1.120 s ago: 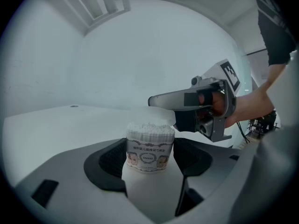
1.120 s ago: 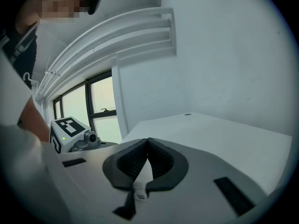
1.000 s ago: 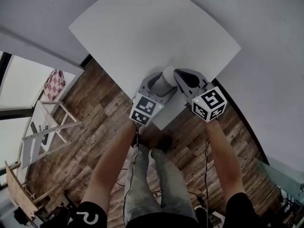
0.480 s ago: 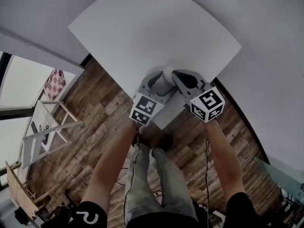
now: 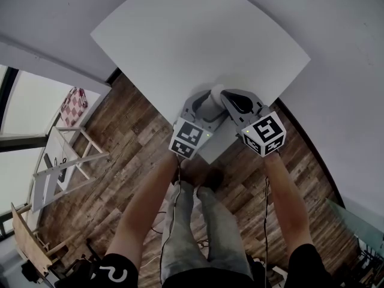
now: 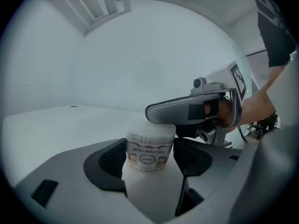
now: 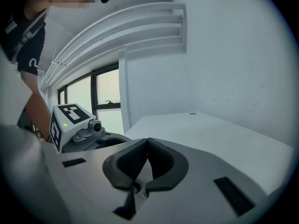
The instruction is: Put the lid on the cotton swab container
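- Head view: white counter [image 5: 198,41] w/ wood floor [image 5: 120,137] below its near corner. Both hand-held grippers meet at that corner. Left hand-held gripper [image 5: 201,105] and right hand-held gripper [image 5: 231,101] sit on either side of the white cotton swab container [image 5: 214,93]. Marker cubes [image 5: 264,134] face up toward the cam, w/ the person's forearms running down from them.
- Left gripper view: bare pale wall [image 6: 140,55] at back. Left jaws are clamped on the container, one black pad on each side, printed label facing the cam. Container is upright, near the counter edge. Right hand-held gripper's closed jaws lie flat across the container's top, touching or just above it, can't tell which. Lid can't be made out under them.
- Right gripper view: window [image 7: 100,97] at left, counter stretching off to the right. Right jaws are fully together, pads meeting, nothing clearly between them. Left hand-held gripper's cube is just beside them at left.
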Demonstrator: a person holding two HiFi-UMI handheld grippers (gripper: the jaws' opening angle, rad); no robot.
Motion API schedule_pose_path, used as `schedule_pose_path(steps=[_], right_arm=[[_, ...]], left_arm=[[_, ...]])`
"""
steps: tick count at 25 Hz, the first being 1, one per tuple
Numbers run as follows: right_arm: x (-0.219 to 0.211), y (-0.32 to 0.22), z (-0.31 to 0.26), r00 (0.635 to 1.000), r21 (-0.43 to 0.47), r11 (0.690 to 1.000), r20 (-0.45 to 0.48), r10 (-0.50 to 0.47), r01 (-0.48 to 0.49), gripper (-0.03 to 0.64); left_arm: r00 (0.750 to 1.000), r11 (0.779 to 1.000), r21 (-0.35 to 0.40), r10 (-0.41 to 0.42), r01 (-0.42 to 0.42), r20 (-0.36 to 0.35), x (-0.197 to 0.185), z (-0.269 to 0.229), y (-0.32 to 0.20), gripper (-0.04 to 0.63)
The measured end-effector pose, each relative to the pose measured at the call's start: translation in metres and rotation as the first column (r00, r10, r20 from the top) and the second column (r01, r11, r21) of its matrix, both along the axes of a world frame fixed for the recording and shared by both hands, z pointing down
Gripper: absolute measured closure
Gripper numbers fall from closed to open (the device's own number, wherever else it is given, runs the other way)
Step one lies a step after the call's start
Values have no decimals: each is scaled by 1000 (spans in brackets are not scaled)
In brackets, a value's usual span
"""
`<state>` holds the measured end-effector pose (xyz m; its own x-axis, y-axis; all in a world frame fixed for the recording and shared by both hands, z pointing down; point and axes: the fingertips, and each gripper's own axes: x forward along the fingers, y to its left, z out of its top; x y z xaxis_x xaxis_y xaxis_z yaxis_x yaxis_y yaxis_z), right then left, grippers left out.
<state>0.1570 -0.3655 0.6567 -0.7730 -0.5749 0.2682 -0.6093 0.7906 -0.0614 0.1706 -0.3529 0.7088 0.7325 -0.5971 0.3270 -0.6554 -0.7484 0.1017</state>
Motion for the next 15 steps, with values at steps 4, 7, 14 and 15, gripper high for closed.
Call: schedule_pose_path(steps=[4, 7, 14, 15], right_arm=[[-2, 1, -1, 1000, -3, 1000, 2, 1, -1, 603], [-3, 1, 0, 1000, -10, 1000, 16, 0, 1, 603], [-5, 0, 2, 998, 31, 1000, -55, -4, 6, 603], [-5, 1, 3, 998, 32, 999, -62, -1, 3, 604]], left_arm=[[1000, 1000, 3, -1, 1, -1, -1, -2, 0, 261], [1000, 1000, 2, 0, 0, -3, -2, -2, 0, 259], [1000, 1000, 0, -1, 1, -3, -2, 0, -1, 261], [1000, 1000, 0, -2, 2, -3, -2, 1, -1, 259]])
